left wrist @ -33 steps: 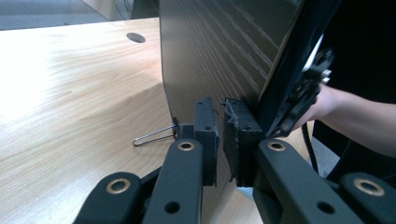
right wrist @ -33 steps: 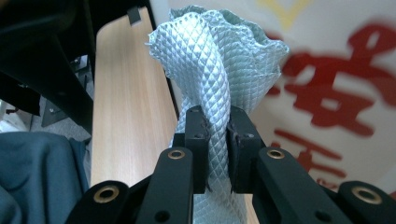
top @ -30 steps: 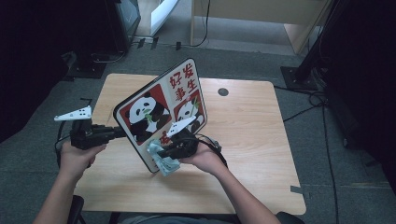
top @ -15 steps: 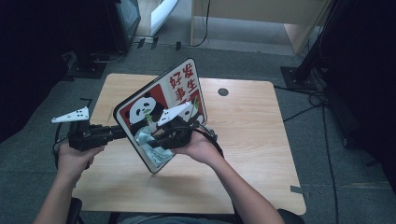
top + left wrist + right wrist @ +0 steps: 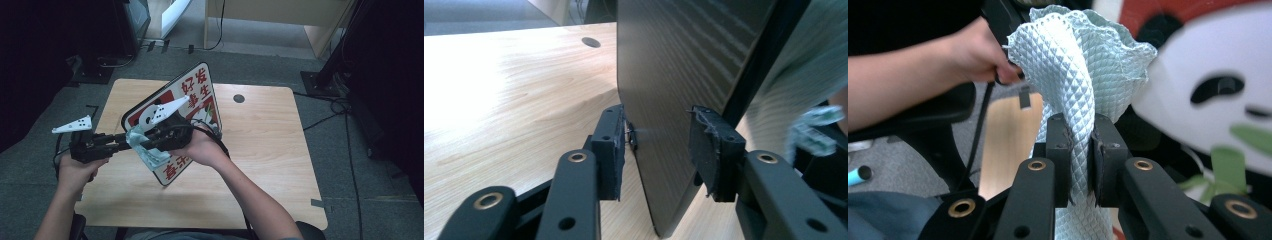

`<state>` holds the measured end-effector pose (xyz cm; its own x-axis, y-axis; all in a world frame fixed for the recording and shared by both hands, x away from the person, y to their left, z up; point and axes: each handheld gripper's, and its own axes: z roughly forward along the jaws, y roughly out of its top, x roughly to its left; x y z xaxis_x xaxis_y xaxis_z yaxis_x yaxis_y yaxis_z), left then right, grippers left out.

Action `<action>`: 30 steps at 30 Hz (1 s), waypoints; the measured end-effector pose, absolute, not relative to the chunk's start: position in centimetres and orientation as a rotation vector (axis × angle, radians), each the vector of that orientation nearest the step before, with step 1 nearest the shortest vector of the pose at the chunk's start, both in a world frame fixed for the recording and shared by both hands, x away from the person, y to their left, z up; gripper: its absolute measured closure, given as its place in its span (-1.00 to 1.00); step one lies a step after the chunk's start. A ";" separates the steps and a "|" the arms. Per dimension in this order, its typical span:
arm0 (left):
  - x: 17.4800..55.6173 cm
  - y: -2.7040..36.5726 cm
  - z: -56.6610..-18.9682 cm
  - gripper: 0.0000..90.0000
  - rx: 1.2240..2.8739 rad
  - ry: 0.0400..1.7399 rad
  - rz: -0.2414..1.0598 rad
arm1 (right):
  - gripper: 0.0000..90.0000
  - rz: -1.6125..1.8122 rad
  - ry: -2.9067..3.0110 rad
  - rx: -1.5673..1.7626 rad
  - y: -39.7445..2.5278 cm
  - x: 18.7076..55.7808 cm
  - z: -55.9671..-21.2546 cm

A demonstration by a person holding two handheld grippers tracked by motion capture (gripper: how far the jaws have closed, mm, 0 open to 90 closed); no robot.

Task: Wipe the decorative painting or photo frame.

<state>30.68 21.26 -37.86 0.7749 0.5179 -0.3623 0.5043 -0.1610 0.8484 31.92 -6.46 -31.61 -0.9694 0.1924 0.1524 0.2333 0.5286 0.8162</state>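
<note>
Two tongs [image 5: 131,141]: left astride upright panda board [image 5: 197,97], right [image 5: 1080,150] clenched on pale cloth [image 5: 1083,65].

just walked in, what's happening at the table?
A person is wiping a panda-print board held tilted on edge above the wooden table. The left tool straddles the board's edge, jaws on either side of it. The right tool is shut on a light blue cloth, pressed against the printed face.

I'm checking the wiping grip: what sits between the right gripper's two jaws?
A fold of the light blue quilted cloth, pinched tight by the right gripper, as the right gripper view shows, with the panda board behind it.
</note>
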 end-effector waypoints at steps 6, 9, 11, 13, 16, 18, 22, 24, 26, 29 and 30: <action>30.7 21.4 -38.3 0.25 1.818 0.820 0.017 | 0.80 -1.471 -2.715 -0.317 -5.2 31.7 -29.7; 30.7 21.5 -38.4 0.24 1.816 0.818 0.022 | 0.80 -1.471 -2.730 -0.268 -4.3 31.5 -28.8; 30.6 21.7 -38.4 0.23 1.807 0.822 0.025 | 0.80 -1.475 -2.725 -0.254 -3.7 31.4 -28.2; 30.5 21.9 -38.4 0.22 1.804 0.823 0.030 | 0.80 -1.483 -2.731 -0.231 -3.2 31.4 -27.8; 30.4 22.1 -38.5 0.21 1.799 0.828 0.044 | 0.80 -1.482 -2.722 -0.245 -2.7 31.6 -27.6; 30.4 22.2 -38.5 0.21 1.798 0.830 0.045 | 0.80 -1.476 -2.720 -0.262 -2.6 31.9 -27.8; 30.2 22.2 -38.7 0.21 1.798 0.837 0.047 | 0.80 -1.471 -2.697 -0.305 -2.9 32.5 -28.3; 30.1 22.2 -38.7 0.20 1.806 0.837 0.052 | 0.80 -1.480 -2.672 -0.312 -3.1 32.6 -28.5; 29.9 22.2 -38.8 0.20 1.805 0.838 0.061 | 0.80 -1.485 -2.674 -0.315 -3.3 32.7 -28.6; 29.7 22.3 -38.9 0.19 1.804 0.838 0.064 | 0.80 -1.489 -2.673 -0.314 -3.5 32.8 -28.6; 29.7 22.3 -38.9 0.18 1.803 0.839 0.065 | 0.80 -1.489 -2.670 -0.313 -3.6 32.8 -28.6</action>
<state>29.66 22.32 -38.89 0.7482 0.5677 -0.3435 0.5076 -0.1564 0.8473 32.81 -3.56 -28.60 -0.9768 0.1438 0.1585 0.2104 0.5103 0.8339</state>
